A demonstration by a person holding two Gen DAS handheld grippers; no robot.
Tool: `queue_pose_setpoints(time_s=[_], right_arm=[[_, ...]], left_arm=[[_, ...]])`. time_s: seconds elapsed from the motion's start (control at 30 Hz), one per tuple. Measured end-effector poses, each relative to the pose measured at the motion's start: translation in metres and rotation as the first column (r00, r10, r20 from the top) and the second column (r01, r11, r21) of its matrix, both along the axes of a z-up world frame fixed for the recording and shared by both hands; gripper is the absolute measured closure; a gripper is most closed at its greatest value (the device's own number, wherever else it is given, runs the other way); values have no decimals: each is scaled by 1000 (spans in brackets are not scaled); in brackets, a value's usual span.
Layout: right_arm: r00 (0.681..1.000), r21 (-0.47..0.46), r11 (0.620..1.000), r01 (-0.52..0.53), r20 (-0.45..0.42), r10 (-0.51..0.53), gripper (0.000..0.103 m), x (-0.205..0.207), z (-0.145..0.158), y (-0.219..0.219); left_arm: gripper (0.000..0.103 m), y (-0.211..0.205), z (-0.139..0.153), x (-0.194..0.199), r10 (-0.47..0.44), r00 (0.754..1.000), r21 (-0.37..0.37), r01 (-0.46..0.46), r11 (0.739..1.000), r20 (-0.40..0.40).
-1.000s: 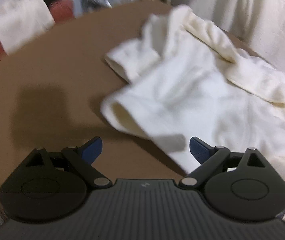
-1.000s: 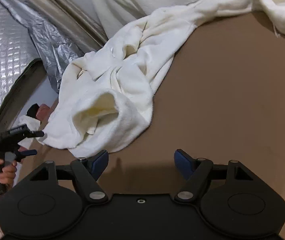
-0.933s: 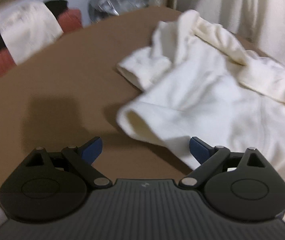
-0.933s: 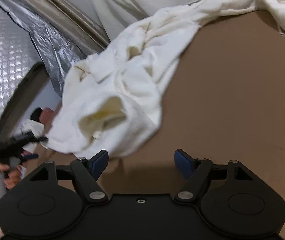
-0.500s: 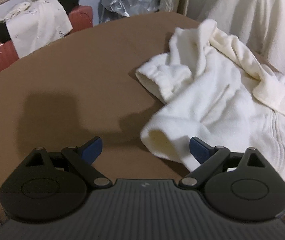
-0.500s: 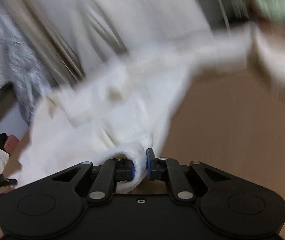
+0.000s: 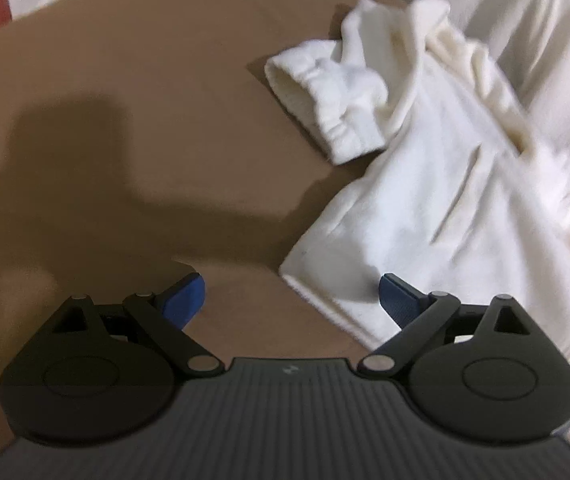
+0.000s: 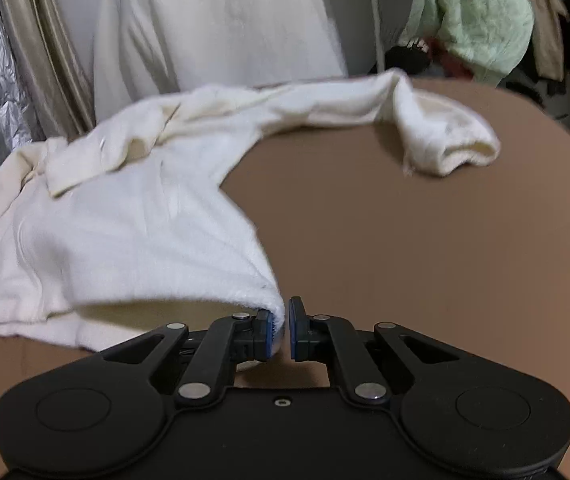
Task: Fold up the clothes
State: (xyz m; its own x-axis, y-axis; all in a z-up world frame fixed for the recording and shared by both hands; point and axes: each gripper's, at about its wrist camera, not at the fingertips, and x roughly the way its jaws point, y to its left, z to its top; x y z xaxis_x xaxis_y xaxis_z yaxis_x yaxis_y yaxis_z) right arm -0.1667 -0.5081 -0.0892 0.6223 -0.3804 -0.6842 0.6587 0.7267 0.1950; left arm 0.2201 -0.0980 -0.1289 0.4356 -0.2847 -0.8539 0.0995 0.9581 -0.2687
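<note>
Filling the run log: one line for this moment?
left hand-held gripper: open | right hand-held gripper: shut on white garment hem | table

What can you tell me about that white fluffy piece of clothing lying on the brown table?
The cream-white fleece garment looks soft and plush, and lies crumpled and unfolded on the brown round table. One long sleeve stretches across the tabletop and ends in an open cuff; another gathered cuff rests nearer the left gripper, whose jaws are open beside the hem. The right gripper pinches the hem edge, lifting it slightly.
</note>
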Motion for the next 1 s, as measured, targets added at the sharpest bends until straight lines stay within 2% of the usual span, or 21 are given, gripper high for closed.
queue_pose_setpoints(time_s=[0.13, 0.17, 0.23, 0.27, 0.3, 0.33, 0.37, 0.43, 0.47, 0.5, 0.53, 0.6, 0.7, 0.73, 0.77, 0.83, 0.9, 0.93, 1.0], right_arm=[[998, 108, 994, 33, 53, -39, 92, 3, -8, -16], [996, 141, 990, 34, 73, -44, 89, 1, -9, -21], [994, 180, 983, 32, 101, -51, 85, -4, -11, -26], [993, 189, 982, 31, 110, -52, 76, -7, -12, -27], [992, 194, 981, 27, 116, -50, 67, -10, -13, -29], [992, 194, 981, 21, 120, -45, 65, -10, -17, -26], [992, 193, 981, 9, 120, -32, 63, -2, -21, -24], [994, 180, 983, -29, 110, 9, 64, 2, -25, -22], [994, 164, 985, -61, 104, 45, 88, 8, -23, -19], [991, 123, 989, -86, 110, 72, 96, 13, -13, -15], [988, 84, 991, -109, 121, 99, 96, 18, -1, -11], [958, 59, 986, -153, 254, 133, 97, 10, 41, -7], [876, 51, 958, -281, 421, 234, 97, -12, 106, 6], [870, 29, 949, -315, 409, 276, 97, -17, 117, 14], [874, 5, 935, -356, 356, 331, 97, -21, 123, 26], [882, 32, 910, -414, 260, 393, 97, -28, 110, 42], [898, 147, 889, -433, 149, 413, 97, -33, 70, 55], [904, 185, 885, -427, 116, 412, 97, -37, 52, 59], [916, 234, 886, -401, 113, 385, 97, -45, 26, 62]], left_arm=[[5, -13, -2, 2, 3, 998, 80, -8, 997, 59], [1, -16, -3, 3, 4, 997, 87, -11, 996, 72], [0, -21, -7, 5, -6, 997, 72, 0, 997, 80], [0, -24, -9, 5, -10, 997, 60, 5, 998, 83], [8, -29, -9, 4, -23, 994, 70, 16, 997, 103], [27, -35, -9, 3, -37, 991, 83, 27, 996, 125], [91, -42, 0, -4, -60, 983, 128, 38, 991, 174], [93, -58, 21, -17, -116, 955, 226, 54, 973, 271], [94, -66, 31, -23, -147, 937, 275, 57, 960, 317], [94, -64, 50, -31, -149, 913, 265, 47, 963, 379], [94, -48, 75, -37, -114, 898, 213, 23, 977, 425], [93, -14, 125, -49, -30, 863, 97, -23, 995, 504], [93, 48, 161, -57, 58, 870, 11, -73, 997, 489], [93, 60, 161, -57, 56, 887, 21, -74, 997, 459], [93, 69, 148, -55, 37, 913, 46, -61, 997, 405], [93, 82, 111, -50, 11, 960, 109, -43, 993, 279], [93, 86, 64, -45, 7, 991, 183, -31, 983, 135], [93, 84, 64, -48, 2, 991, 200, -30, 979, 137], [93, 81, 70, -56, -8, 988, 229, -29, 973, 157]])
